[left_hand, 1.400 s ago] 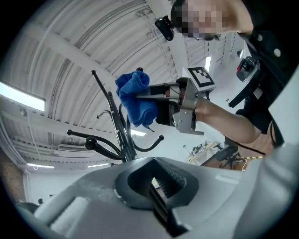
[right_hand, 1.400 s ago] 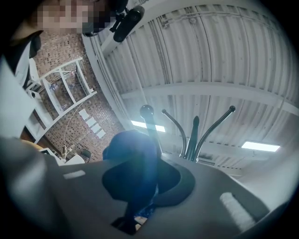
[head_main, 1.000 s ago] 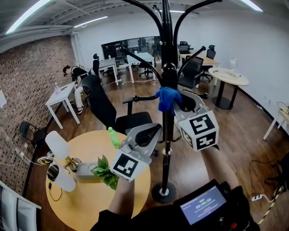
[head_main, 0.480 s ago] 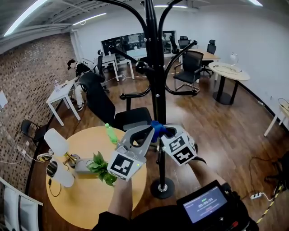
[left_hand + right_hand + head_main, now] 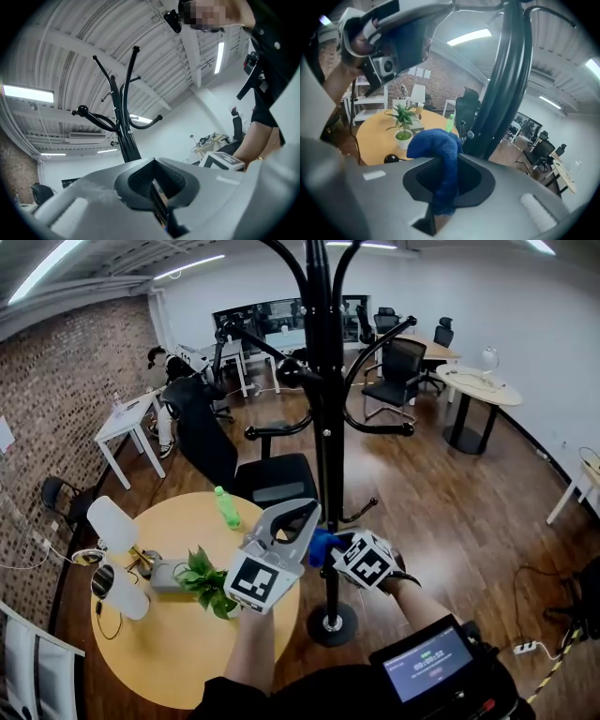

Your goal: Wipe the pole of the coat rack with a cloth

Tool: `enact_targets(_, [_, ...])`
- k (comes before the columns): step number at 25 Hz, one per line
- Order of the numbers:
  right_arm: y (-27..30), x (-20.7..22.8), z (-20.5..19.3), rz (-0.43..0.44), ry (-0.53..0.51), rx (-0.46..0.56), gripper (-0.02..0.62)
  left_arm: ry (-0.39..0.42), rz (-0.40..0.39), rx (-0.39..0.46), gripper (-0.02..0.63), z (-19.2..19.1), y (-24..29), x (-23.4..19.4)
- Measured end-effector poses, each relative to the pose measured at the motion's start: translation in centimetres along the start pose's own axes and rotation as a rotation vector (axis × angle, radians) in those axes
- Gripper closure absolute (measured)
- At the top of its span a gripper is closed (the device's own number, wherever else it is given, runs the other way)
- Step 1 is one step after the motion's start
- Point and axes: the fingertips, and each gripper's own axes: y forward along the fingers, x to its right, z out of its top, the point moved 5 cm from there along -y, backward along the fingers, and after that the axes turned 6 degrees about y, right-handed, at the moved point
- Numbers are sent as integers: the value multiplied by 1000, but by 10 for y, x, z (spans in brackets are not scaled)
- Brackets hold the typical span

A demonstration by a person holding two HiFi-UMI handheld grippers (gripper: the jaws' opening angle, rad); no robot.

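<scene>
Wooden flooring (image 5: pixel 450 493) is surrounding the pole (image 5: pixel 324 456). The right gripper (image 5: pixel 334 549), pinching the cloth (image 5: pixel 321 546), should be pressing steadily along it; the left gripper (image 5: pixel 302 514) is hovering closed, empty.

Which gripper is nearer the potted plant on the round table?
Left. The left gripper hangs beside the potted plant; the right gripper is farther over, holding the cloth at the pole.
</scene>
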Motion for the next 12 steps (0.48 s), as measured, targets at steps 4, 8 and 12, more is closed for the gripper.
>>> enact_targets(4, [-5, -20, 5, 162, 4, -38, 543, -8, 16, 2, 603, -5, 0, -6])
enact_targets(8, [2, -8, 4, 62, -12, 2, 543, -8, 16, 4, 603, -8, 0, -8])
enact_targets(12, [-1, 5, 18, -67, -163, 74, 545, 10, 17, -39, 603, -14, -2, -15])
